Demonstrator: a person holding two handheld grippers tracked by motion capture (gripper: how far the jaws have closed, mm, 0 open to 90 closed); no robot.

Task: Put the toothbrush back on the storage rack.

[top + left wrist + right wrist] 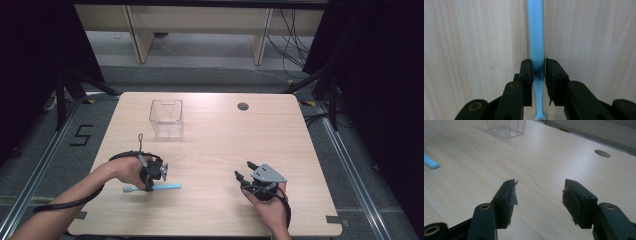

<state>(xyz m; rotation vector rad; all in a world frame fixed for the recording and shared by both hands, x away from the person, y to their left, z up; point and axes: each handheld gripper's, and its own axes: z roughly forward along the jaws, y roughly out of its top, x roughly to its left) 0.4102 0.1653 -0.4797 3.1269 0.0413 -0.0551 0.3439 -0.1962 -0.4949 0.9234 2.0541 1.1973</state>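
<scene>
On the surface (215, 150) near its front left edge lies a blue toothbrush (535, 32), flat; the left gripper (538, 68) has its fingers pinching the handle's neck. Well apart, the right gripper (539, 195) rests with fingers spread, holding nothing.

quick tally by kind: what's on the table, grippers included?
Toothbrush, blue: 1
Clear plastic box: 1
Grippers: 2, the left gripper and the right gripper
Total: 4
</scene>
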